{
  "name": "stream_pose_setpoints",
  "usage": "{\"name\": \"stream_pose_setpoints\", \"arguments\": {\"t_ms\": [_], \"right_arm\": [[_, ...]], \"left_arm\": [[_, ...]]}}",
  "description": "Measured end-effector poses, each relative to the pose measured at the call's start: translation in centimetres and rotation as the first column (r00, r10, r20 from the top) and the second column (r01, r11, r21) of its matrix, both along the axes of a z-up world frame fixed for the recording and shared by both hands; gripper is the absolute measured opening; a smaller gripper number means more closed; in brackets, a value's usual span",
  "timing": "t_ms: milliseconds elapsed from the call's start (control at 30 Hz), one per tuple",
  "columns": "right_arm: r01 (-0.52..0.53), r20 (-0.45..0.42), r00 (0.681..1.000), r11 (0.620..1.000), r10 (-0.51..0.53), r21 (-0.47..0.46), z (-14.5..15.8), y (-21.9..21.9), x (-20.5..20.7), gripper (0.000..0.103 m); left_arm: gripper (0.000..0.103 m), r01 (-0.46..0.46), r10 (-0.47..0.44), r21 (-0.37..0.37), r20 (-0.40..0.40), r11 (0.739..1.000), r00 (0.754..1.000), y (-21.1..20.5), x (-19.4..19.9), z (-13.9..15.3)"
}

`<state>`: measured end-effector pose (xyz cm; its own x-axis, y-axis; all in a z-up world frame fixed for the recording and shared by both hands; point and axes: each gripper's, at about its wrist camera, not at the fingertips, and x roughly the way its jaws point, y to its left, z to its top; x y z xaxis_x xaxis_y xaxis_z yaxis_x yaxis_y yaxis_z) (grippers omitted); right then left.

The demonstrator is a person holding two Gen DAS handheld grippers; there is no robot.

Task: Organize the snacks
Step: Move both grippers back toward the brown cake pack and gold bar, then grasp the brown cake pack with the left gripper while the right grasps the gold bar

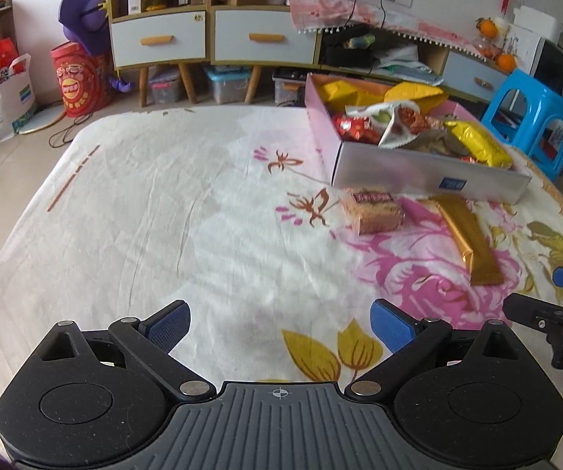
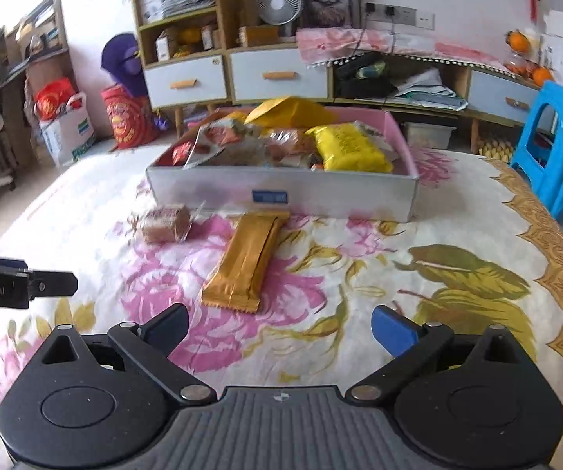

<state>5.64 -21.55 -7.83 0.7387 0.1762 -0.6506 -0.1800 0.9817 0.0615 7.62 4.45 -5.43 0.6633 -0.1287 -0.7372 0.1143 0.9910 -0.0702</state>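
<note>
Both grippers, left (image 1: 279, 327) and right (image 2: 279, 331), released, empty. Gold bar (image 2: 244, 260) and brown pack (image 2: 166, 223) just before box (image 2: 281, 194).

Daylight from left, blown-out glare on wall (image 2: 97, 11); soft shadows under both claws; fisheye bend, dark corners, slight blur.

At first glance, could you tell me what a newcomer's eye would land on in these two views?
Most striking is the shallow box heaped with bright snack bags, a yellow packet on top, sitting on the floral bedsheet. On the sheet just in front of it lie a long gold-wrapped bar and a small brown packet. Both grippers, left and right, are open and empty.
</note>
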Motion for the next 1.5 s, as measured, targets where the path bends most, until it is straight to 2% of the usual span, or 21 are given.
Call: {"name": "stream_pose_setpoints", "arguments": {"t_ms": [300, 500, 567, 667, 733, 1033, 1200, 1300, 1367, 1500], "right_arm": [[-0.049, 0.018, 0.999, 0.999, 0.049, 0.005, 0.3, 1.6, 1.0, 0.092], [-0.078, 0.002, 0.997, 0.997, 0.078, 0.012, 0.1, 2.4, 2.7, 0.074], [-0.081, -0.007, 0.997, 0.997, 0.081, 0.003, -0.1, 2.4, 2.9, 0.063], [-0.094, -0.008, 0.996, 0.995, 0.094, -0.024, -0.2, 2.2, 3.0, 0.036], [-0.092, -0.01, 0.996, 0.995, 0.092, -0.023, -0.1, 1.7, 3.0, 0.03], [-0.01, -0.033, 0.999, 1.0, 0.01, -0.001, 0.1, -0.8, 2.3, 0.03], [0.005, -0.049, 0.999, 1.0, -0.005, 0.009, 0.1, -1.6, 2.2, 0.032], [0.006, -0.045, 0.999, 1.0, -0.005, 0.012, -0.1, -1.6, 2.4, 0.037], [0.005, -0.043, 0.999, 1.0, -0.004, 0.021, -0.1, -1.5, 2.6, 0.045], [0.001, -0.034, 0.999, 1.0, 0.0, 0.029, -0.2, -1.2, 3.1, 0.052]], "left_arm": [[0.099, 0.01, -0.01, 0.026, -0.016, 1.0, 1.0, -0.8, 0.0, -0.8], [0.099, 0.017, -0.016, 0.057, -0.017, 0.998, 1.0, -1.1, -0.1, -1.3], [0.099, 0.018, -0.018, 0.066, -0.012, 0.998, 1.0, -1.2, 0.0, -1.4], [0.099, 0.03, -0.031, 0.078, 0.004, 0.997, 1.0, -1.8, 0.3, -1.5], [0.1, 0.04, -0.042, 0.084, 0.018, 0.996, 0.999, -2.3, 0.6, -1.4], [0.099, 0.05, -0.053, 0.033, 0.073, 0.998, 0.996, -5.5, 2.7, -1.7], [0.099, 0.034, -0.031, -0.032, 0.09, 0.999, 0.995, -6.4, 4.5, -1.5], [0.098, 0.014, -0.008, -0.056, 0.105, 0.998, 0.994, -6.7, 5.0, -1.4], [0.097, -0.002, 0.009, -0.07, 0.107, 0.998, 0.994, -6.8, 5.4, -1.4], [0.09, -0.019, 0.03, -0.096, 0.112, 0.995, 0.993, -6.8, 5.7, -1.6]]}}
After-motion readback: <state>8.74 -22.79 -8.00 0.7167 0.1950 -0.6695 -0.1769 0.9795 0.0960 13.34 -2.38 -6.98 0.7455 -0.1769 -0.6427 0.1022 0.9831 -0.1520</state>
